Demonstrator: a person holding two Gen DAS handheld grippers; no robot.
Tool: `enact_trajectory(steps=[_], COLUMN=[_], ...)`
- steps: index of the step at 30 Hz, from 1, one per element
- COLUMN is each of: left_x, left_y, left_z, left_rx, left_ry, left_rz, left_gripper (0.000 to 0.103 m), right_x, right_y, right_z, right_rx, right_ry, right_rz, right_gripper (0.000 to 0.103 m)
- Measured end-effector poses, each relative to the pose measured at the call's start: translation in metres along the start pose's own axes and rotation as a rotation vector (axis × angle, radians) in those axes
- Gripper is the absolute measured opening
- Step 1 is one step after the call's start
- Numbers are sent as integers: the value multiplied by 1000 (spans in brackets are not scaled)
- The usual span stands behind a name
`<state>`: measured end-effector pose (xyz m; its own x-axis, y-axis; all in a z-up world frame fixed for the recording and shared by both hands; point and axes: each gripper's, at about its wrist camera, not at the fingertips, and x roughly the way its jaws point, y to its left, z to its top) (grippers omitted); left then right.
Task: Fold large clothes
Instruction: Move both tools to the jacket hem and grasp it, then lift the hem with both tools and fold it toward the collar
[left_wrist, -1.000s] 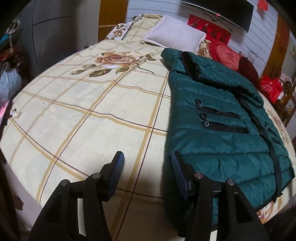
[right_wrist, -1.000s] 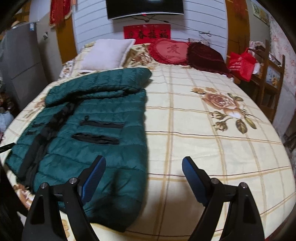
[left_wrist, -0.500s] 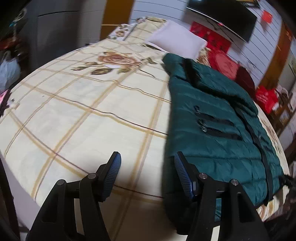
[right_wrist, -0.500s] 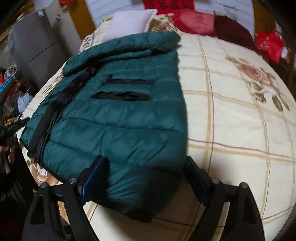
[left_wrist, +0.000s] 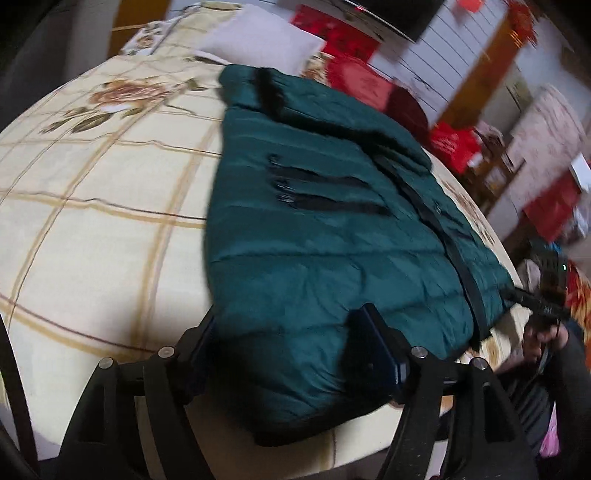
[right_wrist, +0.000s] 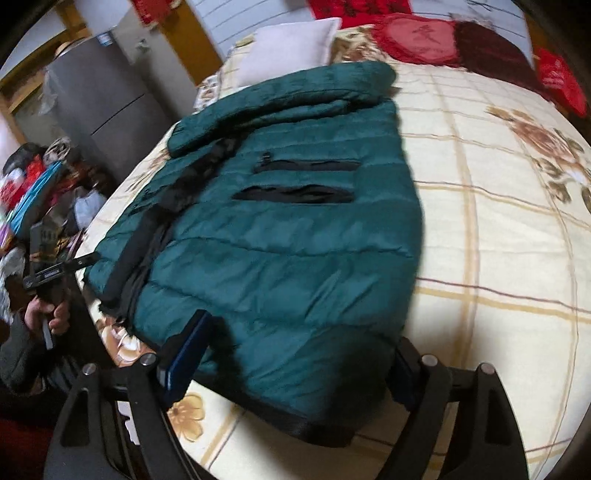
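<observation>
A dark green puffer jacket (left_wrist: 332, 229) lies flat on the bed, front up, with black zips and a sleeve folded across its top. It also shows in the right wrist view (right_wrist: 295, 236). My left gripper (left_wrist: 291, 354) is open, its jaws straddling the jacket's hem corner on that side. My right gripper (right_wrist: 295, 373) is open, its jaws straddling the other hem corner. Neither is closed on the cloth. Each gripper shows in the other's view, the right one (left_wrist: 546, 302) and the left one (right_wrist: 48, 273), both held by hands.
The bed has a cream checked sheet (left_wrist: 92, 177) with rose prints. A white pillow (right_wrist: 291, 48) and red cushions (right_wrist: 421, 37) lie at the head. A grey fridge (right_wrist: 99, 99) and clutter stand on one side, red bags (left_wrist: 454, 144) on the other.
Both grippers have moved in toward the jacket. Their open jaws now straddle the two hem corners, where before they hung over the sheet beside it. The jacket has not moved.
</observation>
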<state>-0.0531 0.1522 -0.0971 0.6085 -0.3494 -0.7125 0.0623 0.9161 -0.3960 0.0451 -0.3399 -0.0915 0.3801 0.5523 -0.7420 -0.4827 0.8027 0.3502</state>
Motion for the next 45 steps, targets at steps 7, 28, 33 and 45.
enact_trajectory(steps=[7, 28, 33, 45], left_x=[-4, 1, 4, -35], left_y=[17, -3, 3, -5], left_z=[17, 9, 15, 9], left_rx=[-87, 33, -15, -30], left_ry=[-20, 140, 135, 1], left_rz=[-87, -110, -117, -74], left_gripper=[54, 52, 52, 0], right_x=[5, 4, 7, -24], right_y=[-12, -14, -14, 12], right_z=[10, 10, 13, 4], right_rx=[85, 83, 73, 21], right_ry=[-42, -54, -41, -144], right_rz=[-5, -23, -32, 33], right_gripper=[87, 60, 51, 15])
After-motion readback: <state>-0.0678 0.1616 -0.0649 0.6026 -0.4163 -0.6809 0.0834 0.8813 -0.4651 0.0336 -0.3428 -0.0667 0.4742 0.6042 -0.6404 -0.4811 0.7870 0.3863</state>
